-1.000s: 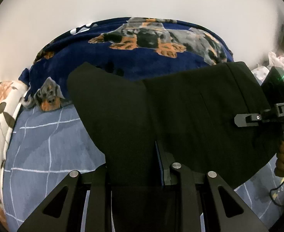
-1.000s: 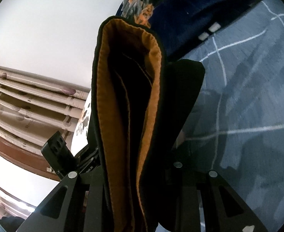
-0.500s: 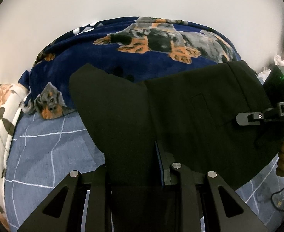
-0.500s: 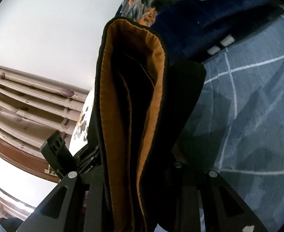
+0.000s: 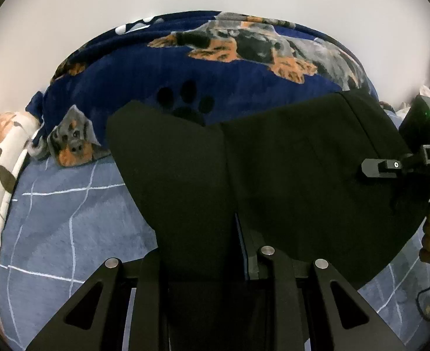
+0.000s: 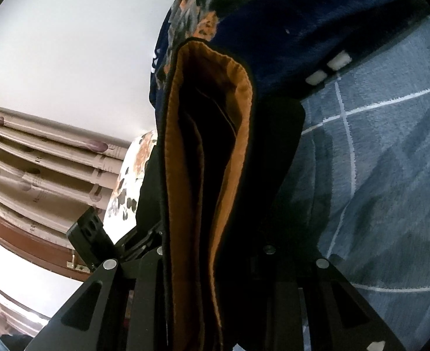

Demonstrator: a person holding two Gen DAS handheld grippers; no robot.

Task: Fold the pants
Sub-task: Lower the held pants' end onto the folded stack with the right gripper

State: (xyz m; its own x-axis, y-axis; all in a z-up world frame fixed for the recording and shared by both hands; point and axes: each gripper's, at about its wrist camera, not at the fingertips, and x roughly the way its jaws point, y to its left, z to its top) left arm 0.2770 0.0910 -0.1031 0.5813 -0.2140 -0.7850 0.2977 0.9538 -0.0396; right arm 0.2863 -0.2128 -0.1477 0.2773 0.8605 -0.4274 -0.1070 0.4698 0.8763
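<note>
Both the left hand-held gripper (image 5: 203, 234) and the right hand-held gripper (image 6: 212, 251) held the black pants (image 5: 288, 181) clamped above the bed (image 5: 68, 219).

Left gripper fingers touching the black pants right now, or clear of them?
Touching. In the left wrist view the black pants run down between the left gripper's fingers, which are clamped on the fabric.

The pants (image 5: 288, 181) are black, held up off the bed as a broad sheet that fills the middle and right of the left wrist view, narrowing to the bottom centre of the frame. A pointed flap juts toward the upper left, and a vertical seam runs down the middle. In the right wrist view the waistband gapes open at centre frame, showing an orange-brown lining (image 6: 182, 175) around a dark interior.
</note>
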